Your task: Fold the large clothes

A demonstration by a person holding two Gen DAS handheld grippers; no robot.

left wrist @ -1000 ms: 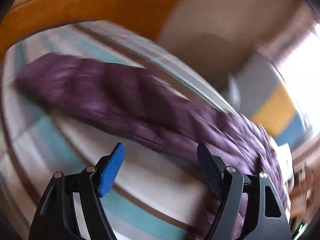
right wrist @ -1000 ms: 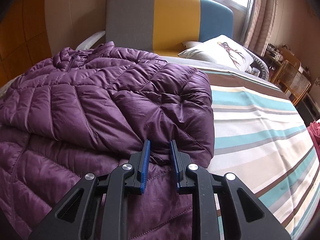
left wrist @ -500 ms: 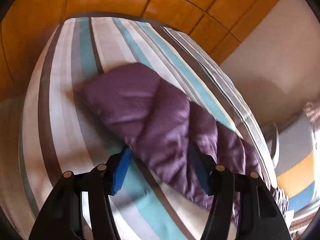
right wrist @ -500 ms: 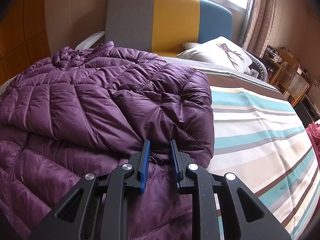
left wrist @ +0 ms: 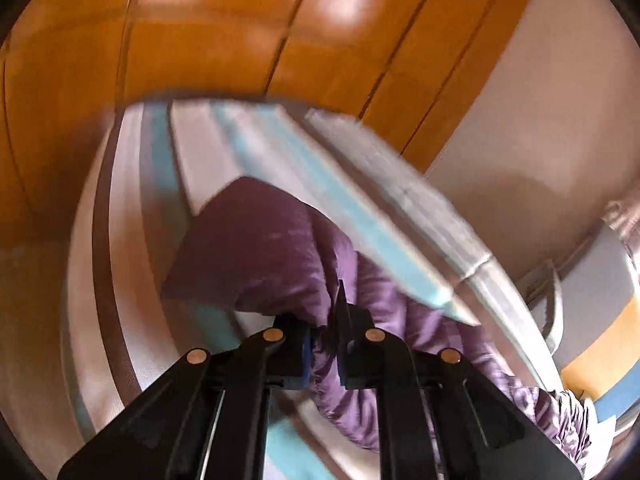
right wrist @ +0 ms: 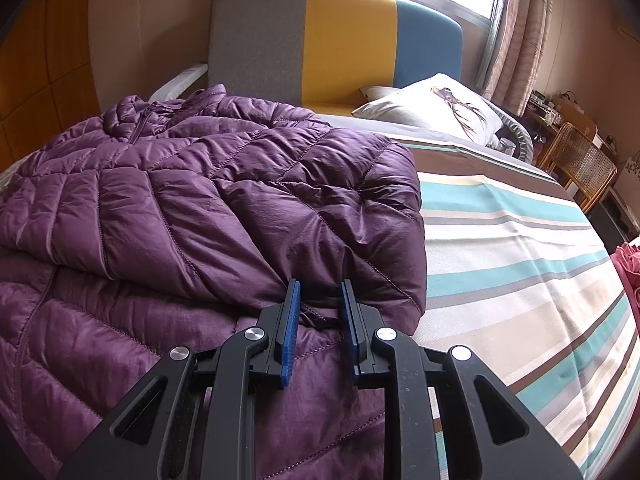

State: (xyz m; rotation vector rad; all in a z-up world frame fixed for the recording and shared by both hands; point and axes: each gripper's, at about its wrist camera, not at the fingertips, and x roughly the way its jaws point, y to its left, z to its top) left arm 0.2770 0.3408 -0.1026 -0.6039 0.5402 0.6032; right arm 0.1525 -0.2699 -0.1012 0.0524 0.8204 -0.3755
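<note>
Your left wrist camera looks down past its fingers at the jacket sleeve [left wrist: 256, 256]; your right faces the headboard [right wrist: 336, 44] beyond its fingertips.

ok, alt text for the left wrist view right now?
The left gripper is shut on a sleeve of a purple puffer jacket, its jaws just closed on the fabric. The sleeve lies across a striped bedsheet, with orange wood panelling behind; the frame is motion-blurred.

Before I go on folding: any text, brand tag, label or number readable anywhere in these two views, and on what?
None can be read.
purple jacket: no tag or logo shows.
pillow: a dark printed figure, no lettering.
Clutter on the far desk: too small to read.
The left wrist view is blurred; no writing shows there.
</note>
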